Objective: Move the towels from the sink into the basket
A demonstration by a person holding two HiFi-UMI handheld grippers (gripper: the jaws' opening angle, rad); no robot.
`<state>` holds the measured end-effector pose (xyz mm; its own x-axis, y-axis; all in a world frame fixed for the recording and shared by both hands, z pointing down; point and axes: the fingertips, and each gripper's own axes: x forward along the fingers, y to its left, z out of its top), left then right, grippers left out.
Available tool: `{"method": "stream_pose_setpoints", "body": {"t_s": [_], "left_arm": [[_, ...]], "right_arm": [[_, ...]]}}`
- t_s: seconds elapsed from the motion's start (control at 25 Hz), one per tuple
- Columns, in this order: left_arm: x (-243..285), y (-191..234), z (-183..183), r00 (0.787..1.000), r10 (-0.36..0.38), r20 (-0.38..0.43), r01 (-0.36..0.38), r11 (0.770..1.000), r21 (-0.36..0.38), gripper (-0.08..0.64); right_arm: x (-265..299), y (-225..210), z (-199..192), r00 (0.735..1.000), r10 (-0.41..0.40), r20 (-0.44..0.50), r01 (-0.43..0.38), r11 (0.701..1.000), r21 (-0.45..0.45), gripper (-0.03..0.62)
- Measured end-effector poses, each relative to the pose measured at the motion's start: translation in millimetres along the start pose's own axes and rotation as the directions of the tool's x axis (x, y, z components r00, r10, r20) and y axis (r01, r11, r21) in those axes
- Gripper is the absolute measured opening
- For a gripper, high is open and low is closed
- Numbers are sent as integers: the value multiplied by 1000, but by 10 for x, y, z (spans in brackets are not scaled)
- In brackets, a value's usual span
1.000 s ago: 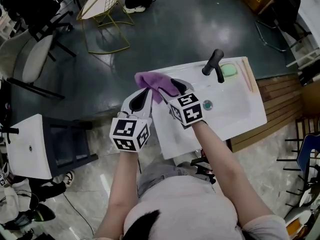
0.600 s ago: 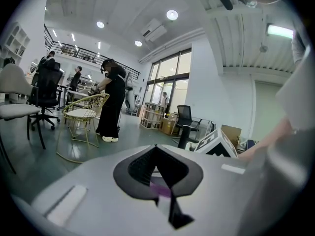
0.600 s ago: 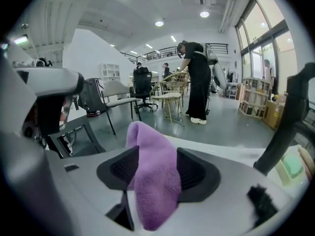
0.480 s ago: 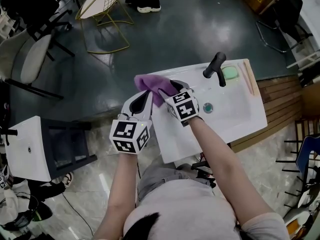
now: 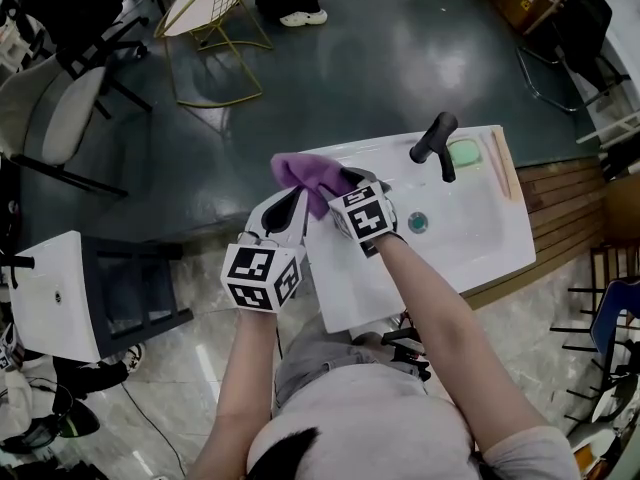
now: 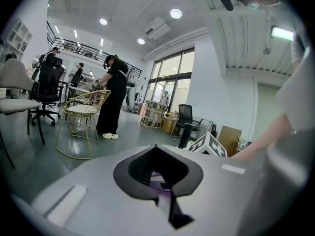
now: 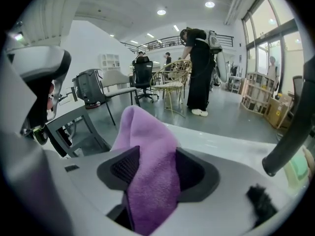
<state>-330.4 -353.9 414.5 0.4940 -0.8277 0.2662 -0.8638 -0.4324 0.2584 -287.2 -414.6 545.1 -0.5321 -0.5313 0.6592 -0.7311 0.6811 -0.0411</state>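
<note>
A purple towel (image 5: 308, 171) hangs over the far left corner of the white sink (image 5: 470, 238). My right gripper (image 5: 345, 180) is shut on it; in the right gripper view the towel (image 7: 147, 146) drapes up and over between the two black pads of that gripper (image 7: 156, 173). My left gripper (image 5: 297, 190) sits just left of the sink's edge, its tip against the towel's lower part. In the left gripper view its jaws (image 6: 158, 173) stand close together with a sliver of purple showing in the gap; whether they pinch it is unclear. No basket is in view.
A black faucet (image 5: 435, 138), a green soap (image 5: 463, 151) and a wooden stick (image 5: 500, 163) line the sink's far rim. A white-topped stand on a dark frame (image 5: 55, 293) is at the left. A gold wire chair (image 5: 205, 8) and office chairs stand on the dark floor beyond.
My right gripper has drifted slightly left along the sink with the purple towel still in it. The left gripper has hardly moved.
</note>
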Motion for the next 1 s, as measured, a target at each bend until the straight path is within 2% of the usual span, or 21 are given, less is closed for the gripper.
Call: {"method": "stream_pose_setpoints", "body": {"t_s": [0.2, 0.36, 0.44, 1.0], "left_arm": [[-8, 4, -7, 1000, 1, 4, -1, 1000, -9, 6], [-32, 6, -7, 1000, 3, 5, -2, 1000, -11, 6], [-40, 1, -4, 1000, 2, 5, -2, 1000, -12, 6], [-132, -119, 40, 1000, -18, 20, 18, 1000, 3, 6]], "right_arm": [[2, 26, -3, 1000, -2, -11, 2, 1000, -5, 223], [-24, 74, 9, 1000, -1, -19, 0, 1000, -29, 99], [-43, 83, 27, 1000, 1, -17, -2, 999, -44, 73], [-340, 62, 201, 996, -28, 90, 32, 999, -44, 63]]}}
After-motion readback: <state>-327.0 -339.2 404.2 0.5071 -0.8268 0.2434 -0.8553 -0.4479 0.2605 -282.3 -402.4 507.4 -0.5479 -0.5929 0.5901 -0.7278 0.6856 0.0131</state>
